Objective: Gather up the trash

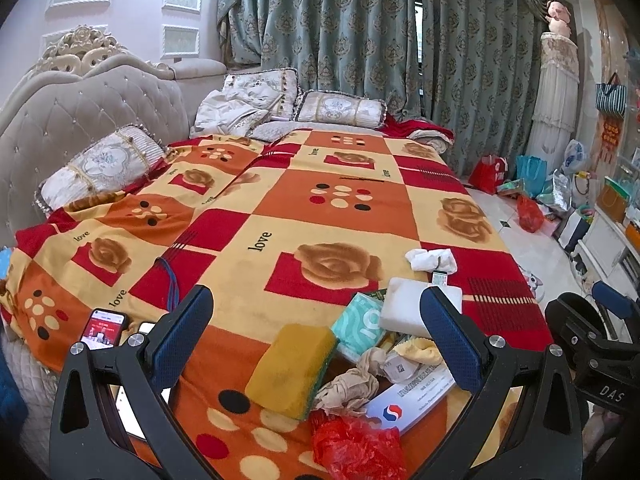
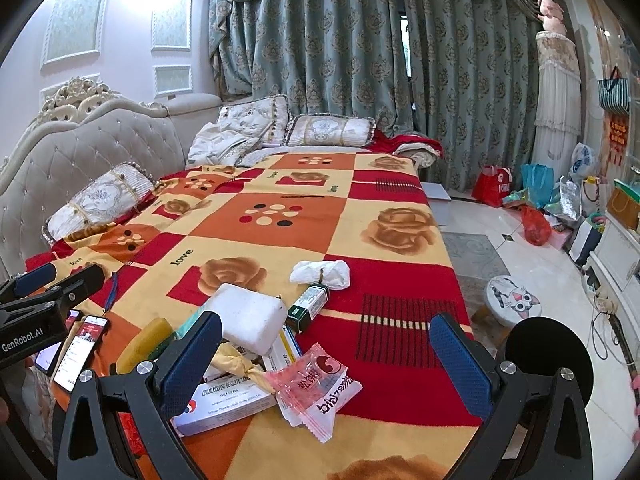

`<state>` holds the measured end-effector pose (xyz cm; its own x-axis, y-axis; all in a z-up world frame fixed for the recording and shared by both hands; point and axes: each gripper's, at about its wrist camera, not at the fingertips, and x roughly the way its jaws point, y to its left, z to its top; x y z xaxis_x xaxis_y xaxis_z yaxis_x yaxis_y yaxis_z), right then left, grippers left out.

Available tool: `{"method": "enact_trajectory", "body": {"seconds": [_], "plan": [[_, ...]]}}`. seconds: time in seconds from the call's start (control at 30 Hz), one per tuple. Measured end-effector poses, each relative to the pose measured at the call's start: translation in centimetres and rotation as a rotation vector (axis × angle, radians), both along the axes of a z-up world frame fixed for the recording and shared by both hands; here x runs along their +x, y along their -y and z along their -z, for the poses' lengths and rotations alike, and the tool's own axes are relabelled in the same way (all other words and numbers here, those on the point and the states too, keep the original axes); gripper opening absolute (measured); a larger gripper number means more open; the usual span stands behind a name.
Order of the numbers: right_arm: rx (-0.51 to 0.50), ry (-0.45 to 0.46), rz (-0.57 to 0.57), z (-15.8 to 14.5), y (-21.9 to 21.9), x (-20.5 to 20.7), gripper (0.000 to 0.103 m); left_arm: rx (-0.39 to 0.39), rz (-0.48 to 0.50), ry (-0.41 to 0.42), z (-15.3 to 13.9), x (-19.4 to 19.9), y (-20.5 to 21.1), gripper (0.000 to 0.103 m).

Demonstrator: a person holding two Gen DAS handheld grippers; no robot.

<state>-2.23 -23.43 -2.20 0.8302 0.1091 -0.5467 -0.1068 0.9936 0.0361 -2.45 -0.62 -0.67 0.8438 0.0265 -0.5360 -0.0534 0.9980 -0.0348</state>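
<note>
A bed covered by a red, orange and yellow checked blanket (image 1: 304, 216) with rose and "love" patterns fills the space ahead of both pairs of jaws, with patterned curtains (image 2: 352, 56) hanging far beyond its end. The left gripper (image 1: 316, 344) hovers over the near edge of the bed with its jaws spread wide and nothing between the pads; the right gripper (image 2: 326, 354) sits beside it, jaws equally wide and empty. The trash lies in a loose cluster on the blanket directly in front of the jaws. A white foam block (image 2: 250, 316) rests just ahead of the right gripper's left finger, and in the left view it sits just inside the right finger. A yellow sponge (image 1: 292, 368) with a green underside lies between the left gripper's fingers, nearer the left one. A white medicine box (image 2: 228, 404) with blue print lies beside the right gripper's left finger, partly under a pink-printed clear wrapper (image 2: 316, 390) that lies between the right jaws. A teal tissue pack (image 1: 360, 326) touches the foam block. A crumpled red plastic bag (image 1: 356, 448) lies closest to the left camera, between its fingers. A crumpled white tissue (image 2: 320, 274) sits farther ahead of the right jaws, with a small green box (image 2: 310, 300) just nearer. Two phones (image 2: 82, 350) lie left of the right gripper.
</note>
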Motion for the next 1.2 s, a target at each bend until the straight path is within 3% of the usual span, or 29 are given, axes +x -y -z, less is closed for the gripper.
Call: {"method": "enact_trajectory", "body": {"seconds": [1.2], "plan": [[-0.009,-0.03,-0.029,-0.15,-0.26,-0.02,0.103,-0.029,0.019,-0.036,0.22,-0.49,-0.43,0.103]]}}
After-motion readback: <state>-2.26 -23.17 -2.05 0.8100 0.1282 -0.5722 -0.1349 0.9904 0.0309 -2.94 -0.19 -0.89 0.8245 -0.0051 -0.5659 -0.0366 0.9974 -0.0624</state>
